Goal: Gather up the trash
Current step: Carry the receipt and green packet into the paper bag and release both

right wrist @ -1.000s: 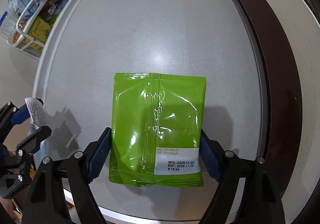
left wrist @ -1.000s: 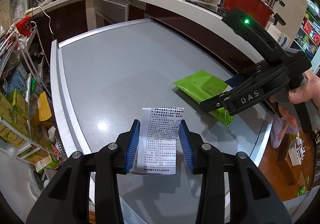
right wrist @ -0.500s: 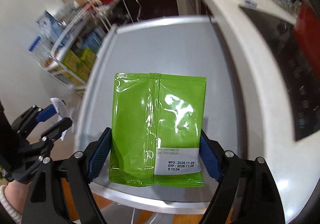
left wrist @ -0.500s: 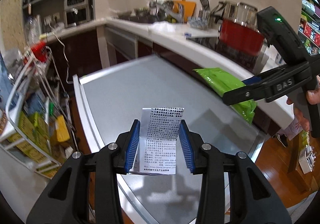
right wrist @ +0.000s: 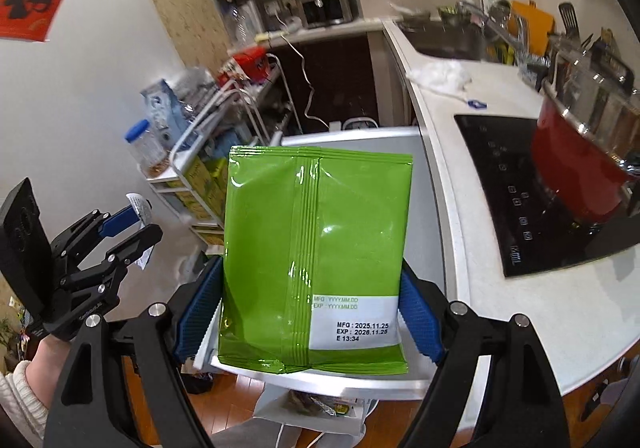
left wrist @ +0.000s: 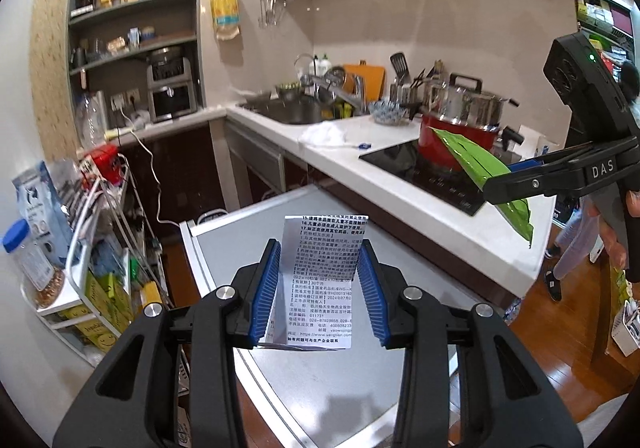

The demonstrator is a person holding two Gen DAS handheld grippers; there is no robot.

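Now left claw (left wrist: pixel 318 288) grips printed leaflet (left wrist: pixel 320 288); right claw (right wrist: pixel 312 312) grips green pouch (right wrist: pixel 316 248), "EXP: 2026.11.25".

Right gripper (right wrist: pixel 310 312) clamping green snack pouch (right wrist: pixel 316 248) between blue pads (right wrist: pixel 420 320), pouch standing upright, date label facing camera. At 9 o'clock, left gripper (right wrist: pixel 138 220) pinching printed paper slip (right wrist: pixel 139 205), sleeve-cuffed hand (right wrist: pixel 38 358) gripping its handle. Grey table (right wrist: pixel 426 184) lying behind pouch. At 3 o'clock, red pot (right wrist: pixel 576 172) sitting on black induction hob (right wrist: pixel 516 200).
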